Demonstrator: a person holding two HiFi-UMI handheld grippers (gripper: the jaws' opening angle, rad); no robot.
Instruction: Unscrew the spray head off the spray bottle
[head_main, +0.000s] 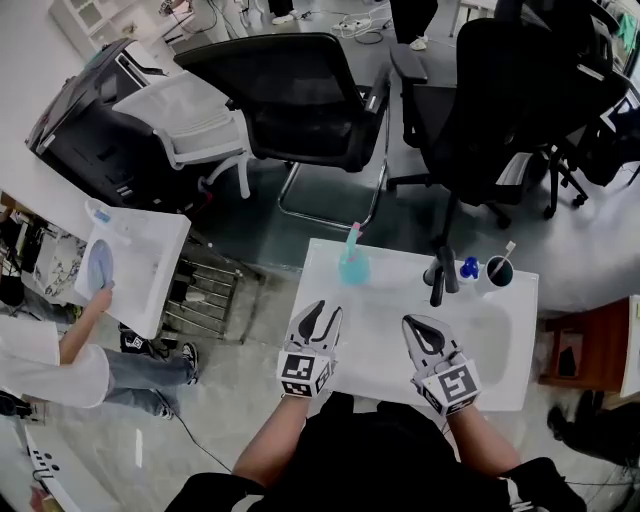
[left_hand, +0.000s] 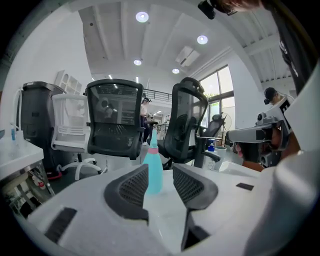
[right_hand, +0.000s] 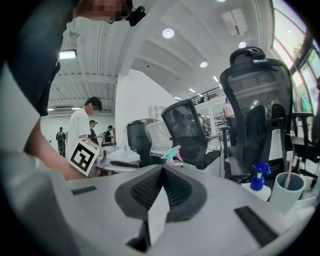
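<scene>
Bottle (head_main: 353, 265) stands untouched beyond slightly parted, empty left tongs (head_main: 328, 308); right tongs (head_main: 411, 321) sit closed, empty.

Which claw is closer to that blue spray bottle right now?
Left. The left claw points at the spray bottle from nearby; the right claw is farther off, to its right.

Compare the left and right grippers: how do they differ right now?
The left gripper has its jaws apart; the right gripper has its jaws pressed together. The left gripper's view frames the turquoise spray bottle in the gap between its jaws, well ahead and untouched; the right gripper's view shows only that bottle's spray head above its closed jaws. Both are empty and sit over the near part of the white table.
</scene>
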